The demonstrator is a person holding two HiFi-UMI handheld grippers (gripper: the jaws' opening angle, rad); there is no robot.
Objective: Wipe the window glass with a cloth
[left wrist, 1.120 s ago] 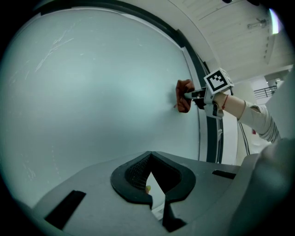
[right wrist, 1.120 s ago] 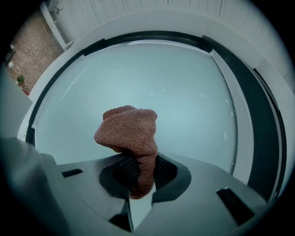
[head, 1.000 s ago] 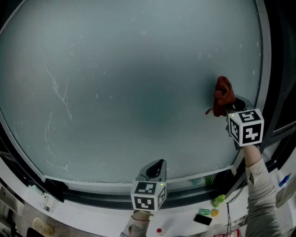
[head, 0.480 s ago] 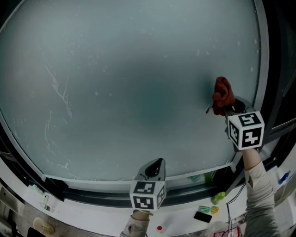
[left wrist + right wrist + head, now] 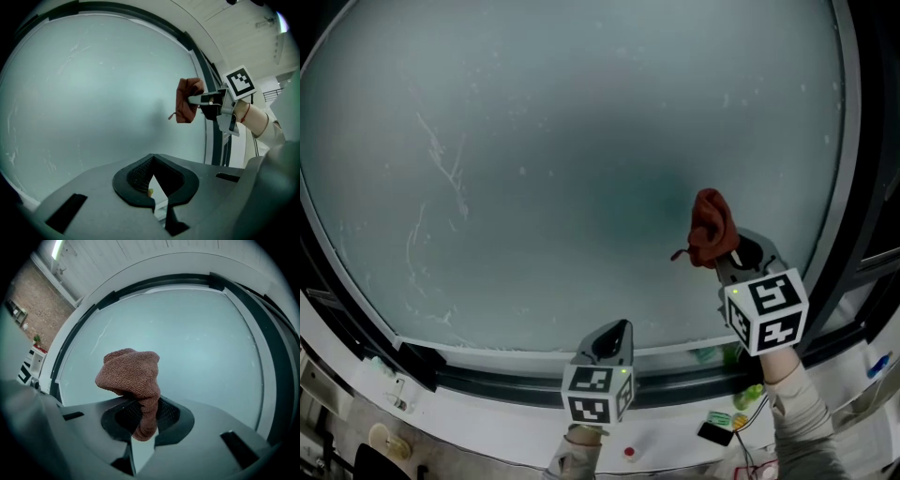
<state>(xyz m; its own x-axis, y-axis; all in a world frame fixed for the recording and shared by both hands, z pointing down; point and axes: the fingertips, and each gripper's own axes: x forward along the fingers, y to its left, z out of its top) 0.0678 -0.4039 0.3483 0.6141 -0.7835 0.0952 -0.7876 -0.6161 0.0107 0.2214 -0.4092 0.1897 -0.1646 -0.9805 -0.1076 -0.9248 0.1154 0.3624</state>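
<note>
While my right gripper point(image 5: 733, 255) clamps the cloth point(image 5: 711, 225) to the glass point(image 5: 562, 141) mid-wipe, I'd sweep left toward the streaks point(image 5: 442, 167) next; left gripper point(image 5: 614, 339) closed, empty.

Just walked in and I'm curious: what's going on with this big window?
A person holds a tool in each hand to wipe the window glass. The right tool is clamped on a reddish-brown cloth, up at the glass towards its right. The left tool is shut and empty, low by the bottom frame. Pale streaks mark the glass's left part.
</note>
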